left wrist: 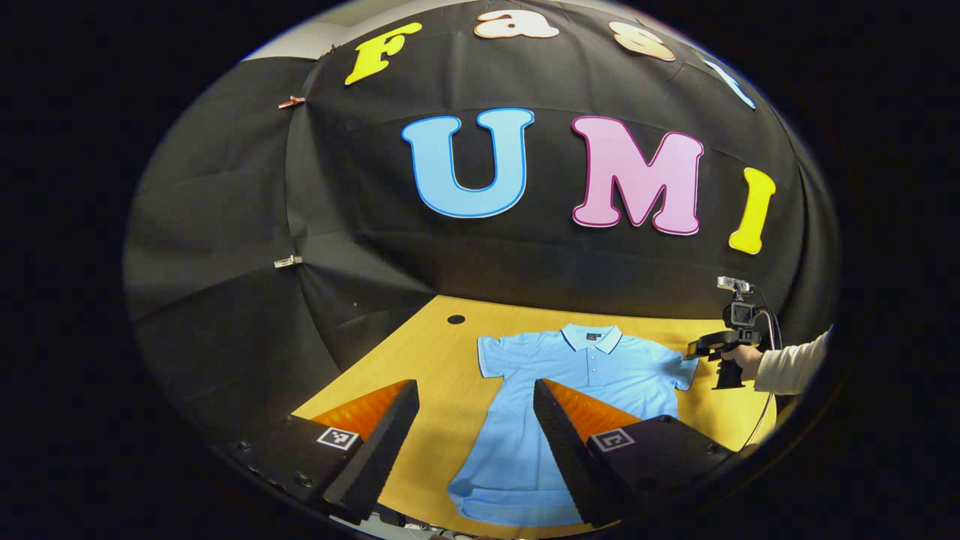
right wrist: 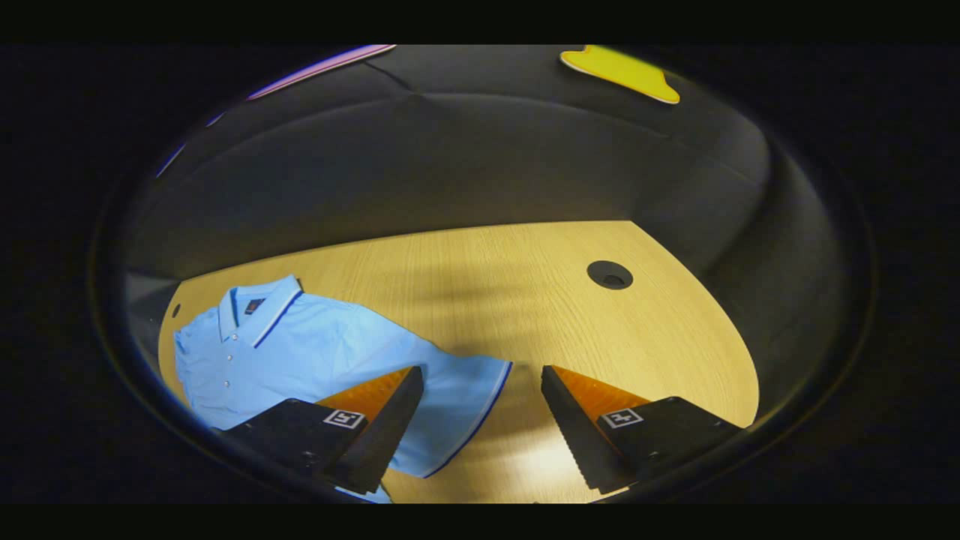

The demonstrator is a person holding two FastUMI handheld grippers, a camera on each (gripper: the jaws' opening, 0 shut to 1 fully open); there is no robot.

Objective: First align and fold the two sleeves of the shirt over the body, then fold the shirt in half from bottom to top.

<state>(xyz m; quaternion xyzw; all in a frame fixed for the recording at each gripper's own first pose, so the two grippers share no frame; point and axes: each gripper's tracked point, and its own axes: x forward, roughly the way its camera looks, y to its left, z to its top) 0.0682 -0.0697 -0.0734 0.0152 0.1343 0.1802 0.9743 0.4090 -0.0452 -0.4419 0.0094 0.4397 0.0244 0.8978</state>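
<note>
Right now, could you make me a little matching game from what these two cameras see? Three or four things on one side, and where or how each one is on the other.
Things:
1. shirt
2. left gripper
3. right gripper
4. round hole in the table

Places or states:
A. open, over the cuff of one sleeve
B. spread flat on the table, sleeves not yet folded
C. far side of the wooden top, beyond the sleeve
D. open, above the lower half of the shirt

Pairs: 1-B, 2-D, 3-A, 4-C
</note>
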